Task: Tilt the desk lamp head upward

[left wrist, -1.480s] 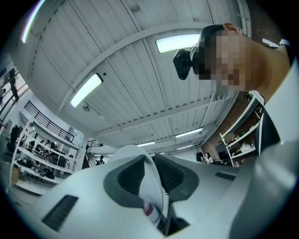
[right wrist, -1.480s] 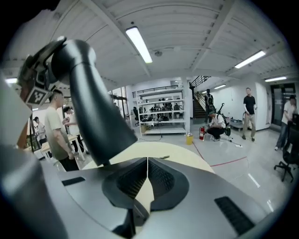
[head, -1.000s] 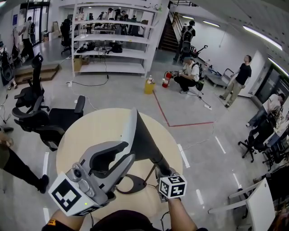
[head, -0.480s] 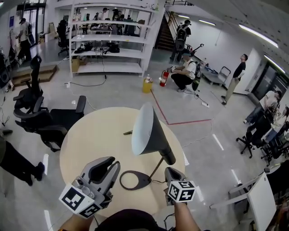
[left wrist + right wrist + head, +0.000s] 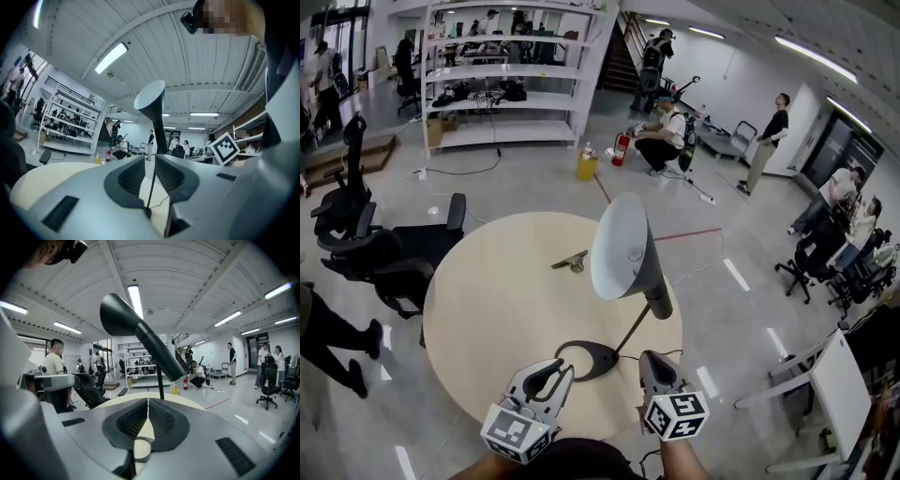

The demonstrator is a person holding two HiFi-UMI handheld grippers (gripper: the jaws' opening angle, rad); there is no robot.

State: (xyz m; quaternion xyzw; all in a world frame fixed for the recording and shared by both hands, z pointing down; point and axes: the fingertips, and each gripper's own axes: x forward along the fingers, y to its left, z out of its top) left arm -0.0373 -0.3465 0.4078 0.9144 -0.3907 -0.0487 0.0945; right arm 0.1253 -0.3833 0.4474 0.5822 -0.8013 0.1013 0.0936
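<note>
Head view puts the lamp head (image 5: 623, 246) high over the table (image 5: 487, 300), ahead of both — my right gripper (image 5: 654, 361), closed on nothing, sits nearer it than my left gripper (image 5: 553, 372), half-parted, empty.

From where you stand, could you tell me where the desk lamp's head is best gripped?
Probably the narrow dark neck behind the shade, approached from the near side with the right gripper: the shade flares too wide, and the neck points back toward that gripper.
</note>
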